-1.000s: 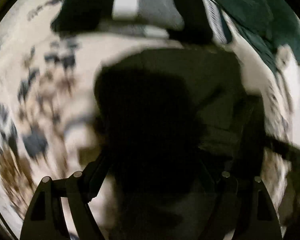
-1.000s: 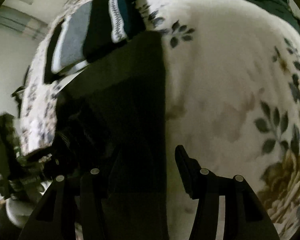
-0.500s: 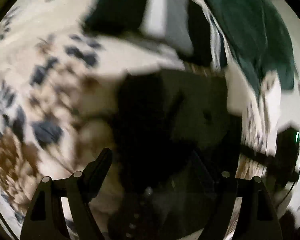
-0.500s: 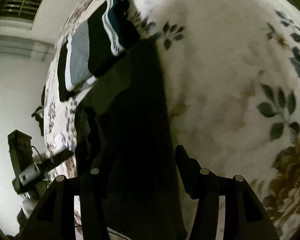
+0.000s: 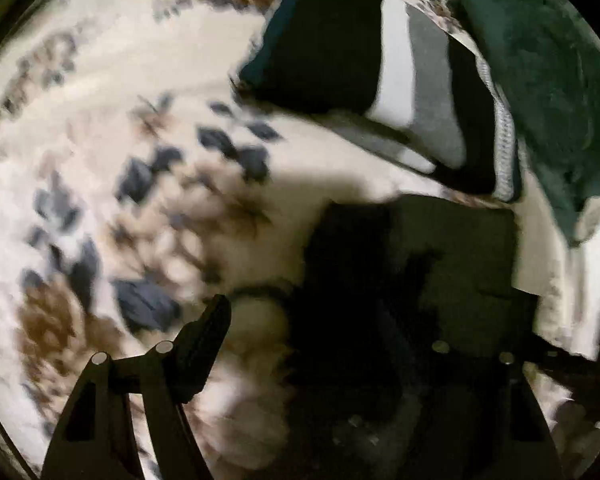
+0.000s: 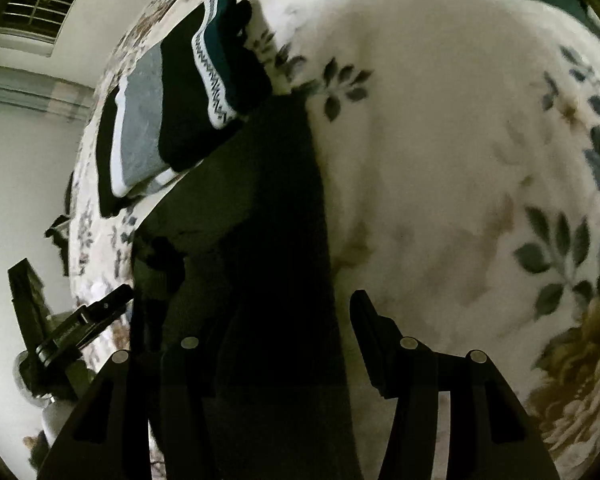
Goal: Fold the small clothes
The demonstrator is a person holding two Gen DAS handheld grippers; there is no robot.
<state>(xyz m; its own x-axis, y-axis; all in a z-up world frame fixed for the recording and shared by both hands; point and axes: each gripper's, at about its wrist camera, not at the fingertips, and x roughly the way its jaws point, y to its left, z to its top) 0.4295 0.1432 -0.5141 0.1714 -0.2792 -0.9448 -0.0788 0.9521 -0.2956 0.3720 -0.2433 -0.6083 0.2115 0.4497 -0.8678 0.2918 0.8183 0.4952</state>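
Observation:
A dark garment (image 5: 440, 248) lies flat on the floral bedspread (image 5: 80, 140) and also shows in the right wrist view (image 6: 268, 208). My left gripper (image 5: 324, 320) is open above its left part; the right finger is lost against the dark cloth. My right gripper (image 6: 276, 320) is open over the garment's near right edge, its right finger (image 6: 372, 328) over the bedspread (image 6: 460, 140). Neither gripper holds anything. The left gripper (image 6: 88, 320) also shows at the left of the right wrist view.
A stack of folded clothes (image 5: 400, 80), black, white and grey, lies beyond the garment, and shows in the right wrist view (image 6: 172, 92). A dark green blanket (image 5: 548, 80) lies at the far right. The bed edge and a white wall (image 6: 16, 200) are at left.
The left gripper has moved left and back, so the garment now sits lower right in its view. The right gripper has barely moved. Both stay open.

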